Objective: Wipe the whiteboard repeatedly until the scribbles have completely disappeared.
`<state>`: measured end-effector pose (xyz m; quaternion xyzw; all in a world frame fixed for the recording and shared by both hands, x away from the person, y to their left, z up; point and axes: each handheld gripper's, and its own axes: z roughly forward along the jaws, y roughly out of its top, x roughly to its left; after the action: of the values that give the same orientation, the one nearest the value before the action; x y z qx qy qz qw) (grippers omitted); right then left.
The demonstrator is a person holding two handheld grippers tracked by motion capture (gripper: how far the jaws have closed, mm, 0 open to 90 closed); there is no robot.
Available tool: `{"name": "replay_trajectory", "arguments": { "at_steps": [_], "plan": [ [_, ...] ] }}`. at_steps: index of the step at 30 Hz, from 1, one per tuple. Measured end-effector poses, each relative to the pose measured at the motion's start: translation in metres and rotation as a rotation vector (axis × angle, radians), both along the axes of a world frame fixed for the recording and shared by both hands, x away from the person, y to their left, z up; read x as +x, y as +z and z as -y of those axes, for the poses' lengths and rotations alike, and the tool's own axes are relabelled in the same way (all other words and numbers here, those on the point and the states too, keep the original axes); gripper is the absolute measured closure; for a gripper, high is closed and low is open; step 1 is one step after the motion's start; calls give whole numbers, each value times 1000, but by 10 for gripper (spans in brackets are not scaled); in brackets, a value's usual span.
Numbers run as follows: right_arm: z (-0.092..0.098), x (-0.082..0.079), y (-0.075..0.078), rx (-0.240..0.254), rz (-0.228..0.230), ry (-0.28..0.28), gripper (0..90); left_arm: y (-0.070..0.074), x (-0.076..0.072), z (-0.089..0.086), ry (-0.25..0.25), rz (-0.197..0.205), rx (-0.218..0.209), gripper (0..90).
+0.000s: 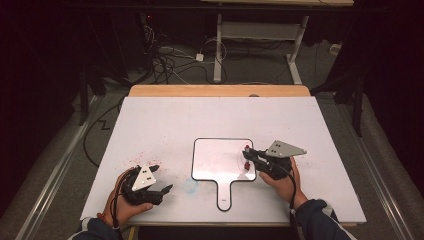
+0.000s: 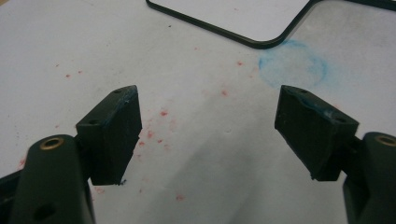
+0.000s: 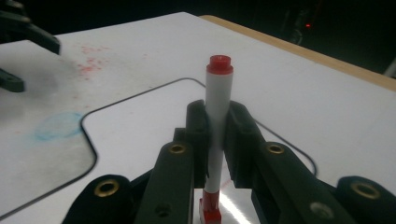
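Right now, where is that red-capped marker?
The marker stands upright, clamped in the right tongs, its lower end down on the small whiteboard near that board's right edge in the high view.

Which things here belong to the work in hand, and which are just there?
In use:
- red marker, clamped in the right gripper
- small whiteboard under it

Idle or incidental:
- left gripper, open, empty
- blue smudge
- red specks on the table
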<state>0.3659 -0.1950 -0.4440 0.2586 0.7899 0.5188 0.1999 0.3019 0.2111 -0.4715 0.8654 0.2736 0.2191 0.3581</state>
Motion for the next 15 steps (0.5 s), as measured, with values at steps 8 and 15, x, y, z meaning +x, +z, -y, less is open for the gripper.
{"name": "replay_trajectory", "arguments": {
  "at_steps": [8, 15],
  "plan": [
    [-6, -8, 0, -6, 1, 42, 820, 0, -1, -1, 0, 1, -2, 218],
    [12, 3, 1, -30, 32, -61, 820, 0, 0, 0, -2, 0, 0, 218]
  ]
}}
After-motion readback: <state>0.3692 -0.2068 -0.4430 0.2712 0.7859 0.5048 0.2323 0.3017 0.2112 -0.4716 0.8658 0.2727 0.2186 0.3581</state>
